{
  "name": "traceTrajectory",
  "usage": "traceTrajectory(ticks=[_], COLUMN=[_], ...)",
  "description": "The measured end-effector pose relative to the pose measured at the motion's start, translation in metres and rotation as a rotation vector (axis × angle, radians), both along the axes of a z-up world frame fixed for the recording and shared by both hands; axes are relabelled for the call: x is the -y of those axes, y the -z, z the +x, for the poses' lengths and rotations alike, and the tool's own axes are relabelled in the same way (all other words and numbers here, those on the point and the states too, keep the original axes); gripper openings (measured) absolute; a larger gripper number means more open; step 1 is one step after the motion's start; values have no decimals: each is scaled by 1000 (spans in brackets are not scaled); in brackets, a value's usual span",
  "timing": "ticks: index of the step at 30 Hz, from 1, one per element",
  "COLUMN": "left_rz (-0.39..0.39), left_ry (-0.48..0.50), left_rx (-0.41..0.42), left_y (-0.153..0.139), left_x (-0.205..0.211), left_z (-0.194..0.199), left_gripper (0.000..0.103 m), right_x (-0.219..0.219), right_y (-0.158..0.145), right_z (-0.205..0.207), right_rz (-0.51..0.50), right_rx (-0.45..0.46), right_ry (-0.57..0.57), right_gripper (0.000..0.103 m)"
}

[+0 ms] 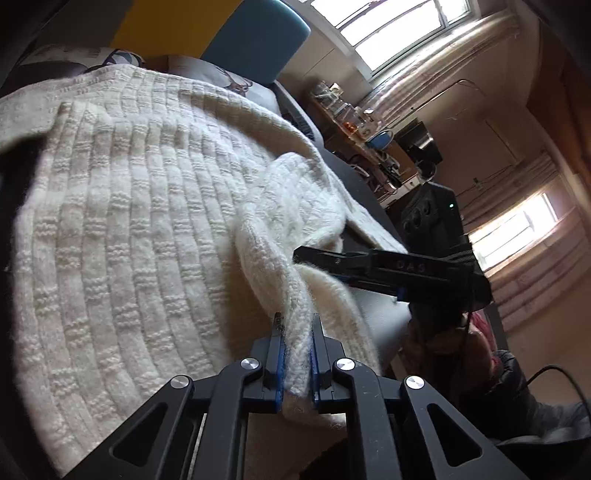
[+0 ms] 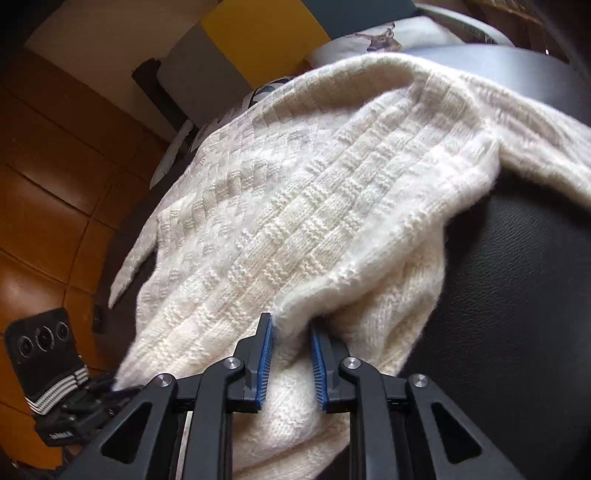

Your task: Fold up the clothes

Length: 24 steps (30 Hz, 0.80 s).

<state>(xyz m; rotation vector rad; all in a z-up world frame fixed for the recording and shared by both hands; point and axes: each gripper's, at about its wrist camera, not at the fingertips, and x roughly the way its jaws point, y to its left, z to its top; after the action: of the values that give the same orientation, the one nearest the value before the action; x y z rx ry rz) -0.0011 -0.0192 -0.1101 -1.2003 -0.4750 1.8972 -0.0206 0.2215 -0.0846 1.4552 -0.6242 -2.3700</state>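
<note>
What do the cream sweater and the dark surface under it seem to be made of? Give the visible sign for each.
Sweater: probably wool or a wool-like knit, matte and fuzzy, with a raised basket-weave pattern. Dark surface: likely leather or imitation leather, with a fine grain and soft sheen.

black leather seat point(image 2: 517, 277), printed cushion point(image 2: 384, 37), windows point(image 1: 399, 29)

The left gripper point(image 1: 295, 321) points forward and downward, its blue-padded fingers point(image 1: 279, 354) drawn close together and clamped on a fold of cream knit sweater point(image 1: 147, 221). To its right, the right gripper point(image 1: 306, 254) reaches in level from the side, seen edge-on. In its own wrist view the right gripper point(image 2: 290, 325) angles steeply down, jaws narrowly apart, pads point(image 2: 264, 354) pressing a bunched ridge of the sweater.
</note>
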Motion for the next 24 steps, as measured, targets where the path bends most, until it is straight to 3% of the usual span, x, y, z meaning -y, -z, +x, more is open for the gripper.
traceTrajectory(ticks=[2,6,7,10,15,18,21,24], left_rz=[25,67,82,75,63,51,56,69], left_ry=[13,53,71,115,111,95,84,75], left_rx=[-13,-13,-22,-70,-28,3,25,41], left_y=[-9,-21,-27,-41,-38,-30,-26,-22], left_x=[-5,-20,-25,-45,-52,-44,-35,-29], left_z=[0,1,3,8,7,8,10,10], left_gripper=[10,10,10,10,10,10,10,10], right_x=[-17,-57,-66,-90,-82,-73,-67,-73], right_y=[-11,-27,-26,-11,28,37,37,25], right_z=[5,17,18,22,19,11,2,5], right_rz=[45,93,48,-181,-403,-502,-503,-407], right_rx=[-29,-56,-46,20,78,48,30,3], right_ry=[16,74,93,148,167,184,196,258], right_gripper=[12,13,13,34,38,41,41,41])
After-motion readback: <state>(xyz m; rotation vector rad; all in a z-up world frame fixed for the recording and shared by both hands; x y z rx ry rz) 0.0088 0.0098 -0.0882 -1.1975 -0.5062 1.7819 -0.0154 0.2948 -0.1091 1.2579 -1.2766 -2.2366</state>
